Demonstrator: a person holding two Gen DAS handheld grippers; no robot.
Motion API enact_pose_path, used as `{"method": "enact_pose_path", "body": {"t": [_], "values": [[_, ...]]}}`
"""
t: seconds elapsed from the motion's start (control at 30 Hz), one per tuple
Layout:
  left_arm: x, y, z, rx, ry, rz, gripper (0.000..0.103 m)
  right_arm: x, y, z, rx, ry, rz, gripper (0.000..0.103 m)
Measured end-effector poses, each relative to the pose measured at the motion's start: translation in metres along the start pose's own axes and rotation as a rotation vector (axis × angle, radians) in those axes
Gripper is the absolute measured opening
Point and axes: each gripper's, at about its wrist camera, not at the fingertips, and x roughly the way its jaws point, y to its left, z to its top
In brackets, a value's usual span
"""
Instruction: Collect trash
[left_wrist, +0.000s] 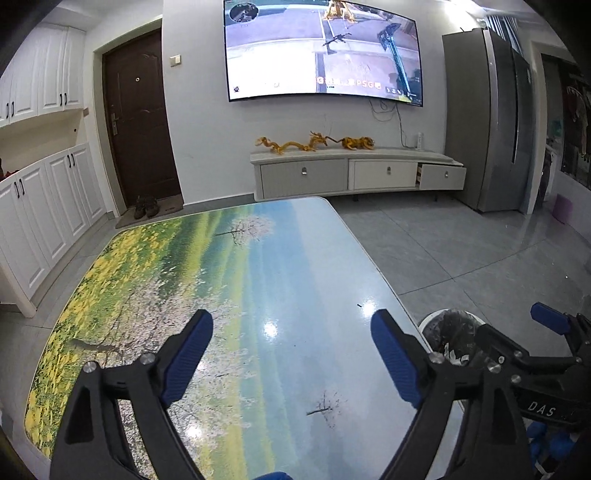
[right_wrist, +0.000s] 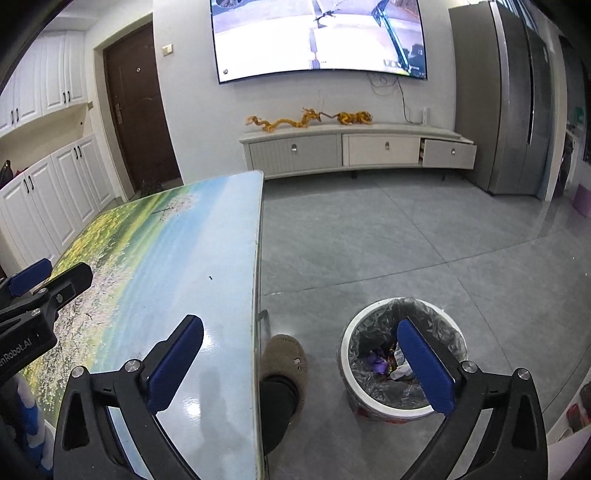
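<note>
Through the left wrist camera, your left gripper (left_wrist: 291, 334) hung with its blue-padded jaws spread wide and nothing between them, above the glossy table printed with a meadow-and-sky landscape (left_wrist: 177, 258). I could see no litter on that top, only a tiny dark speck (left_wrist: 359, 305) toward one o'clock, too small to identify. The round white bin lined with a black plastic bag (left_wrist: 452, 332) peeked past the table edge at three o'clock, partly behind your right gripper (left_wrist: 546, 332). Through the right wrist camera, your right gripper (right_wrist: 301, 347) was likewise released and empty, straddling the table edge, with the bin at four o'clock on the grey tiled floor (right_wrist: 406, 240). The collected trash (right_wrist: 388, 363), crumpled purple and pale wrappers, lay at the bin's bottom. I judged such wrappers light, soft and slippery, best pinched at a crumpled fold. Your brown fuzzy slipper (right_wrist: 284, 356) stood just beside the bin.
</note>
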Motion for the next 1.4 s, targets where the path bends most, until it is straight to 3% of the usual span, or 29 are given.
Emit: {"method": "enact_pose_path", "body": {"t": [0.67,1.4], "values": [[-0.053,0.011,-0.021,-0.046,-0.095,0.054,0.091,-0.056,0.027,-0.018,-0.071,-0.141,-0.028,0.103],[-0.07,0.0,-0.027,-0.026,-0.132,0.08,0.091,-0.068,0.021,-0.025,-0.065,-0.194,-0.021,0.103]]}}
